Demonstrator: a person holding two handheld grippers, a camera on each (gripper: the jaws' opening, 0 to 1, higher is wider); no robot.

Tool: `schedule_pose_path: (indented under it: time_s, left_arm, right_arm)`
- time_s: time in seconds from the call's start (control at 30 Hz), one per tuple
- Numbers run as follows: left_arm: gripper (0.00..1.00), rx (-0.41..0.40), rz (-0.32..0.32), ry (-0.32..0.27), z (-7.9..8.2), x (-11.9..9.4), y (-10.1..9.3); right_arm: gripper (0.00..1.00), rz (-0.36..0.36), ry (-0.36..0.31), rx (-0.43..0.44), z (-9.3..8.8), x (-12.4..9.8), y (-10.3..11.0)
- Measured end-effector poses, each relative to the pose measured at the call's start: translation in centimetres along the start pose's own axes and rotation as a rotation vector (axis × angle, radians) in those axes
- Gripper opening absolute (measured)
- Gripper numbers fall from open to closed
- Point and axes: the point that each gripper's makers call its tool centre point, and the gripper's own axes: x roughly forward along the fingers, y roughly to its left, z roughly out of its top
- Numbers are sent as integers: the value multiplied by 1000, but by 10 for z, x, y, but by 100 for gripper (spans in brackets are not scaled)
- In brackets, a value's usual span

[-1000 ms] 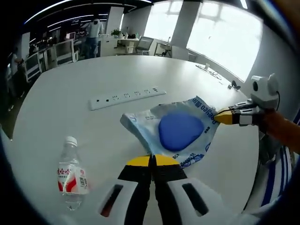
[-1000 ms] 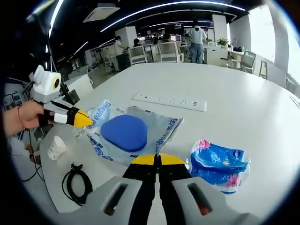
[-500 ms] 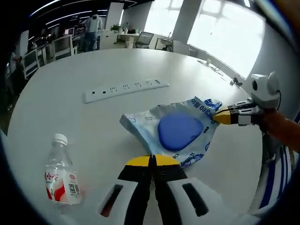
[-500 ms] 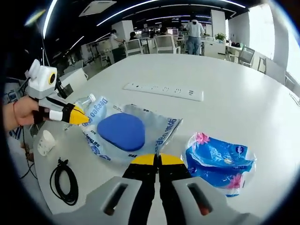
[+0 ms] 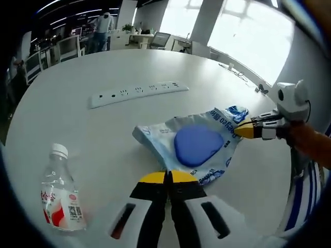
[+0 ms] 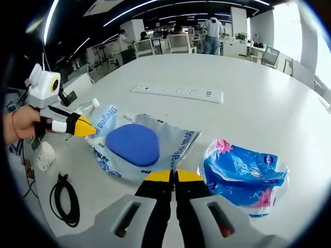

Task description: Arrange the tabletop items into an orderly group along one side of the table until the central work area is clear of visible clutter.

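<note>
Both the left gripper (image 5: 166, 178) and the right gripper (image 6: 175, 176) pinch opposite edges of the plastic pouch (image 5: 194, 144) (blue pad inside), stretched between them, probably to carry it flat toward the table (image 5: 77, 77) side.

Blue pad in clear printed bag (image 5: 192, 145), white table (image 5: 77, 67)

A large open office is seen beyond the white table (image 5: 67, 88). Bright windows (image 5: 243, 36) are set along one side, separated by a white column (image 5: 199, 23). Ceiling light strips (image 6: 155, 5) are seen overhead. Desks and office chairs (image 6: 178, 44) are placed further back, where people (image 6: 212, 33) are standing.
</note>
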Motion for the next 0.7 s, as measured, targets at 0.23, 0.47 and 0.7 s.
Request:
schedule_pose_path:
  time_s: [0.23, 0.47, 0.7]
  left_arm:
    - [0, -8, -2, 5, -3, 4, 0]
    - [0, -13, -1, 10, -6, 8, 1]
    - [0, -16, 0, 13, -8, 8, 1]
  right_arm:
    - [0, -4, 5, 7, -2, -1, 0]
    - [0, -4, 5, 17, -2, 0, -2]
    - [1, -8, 3, 23, -3, 0, -4]
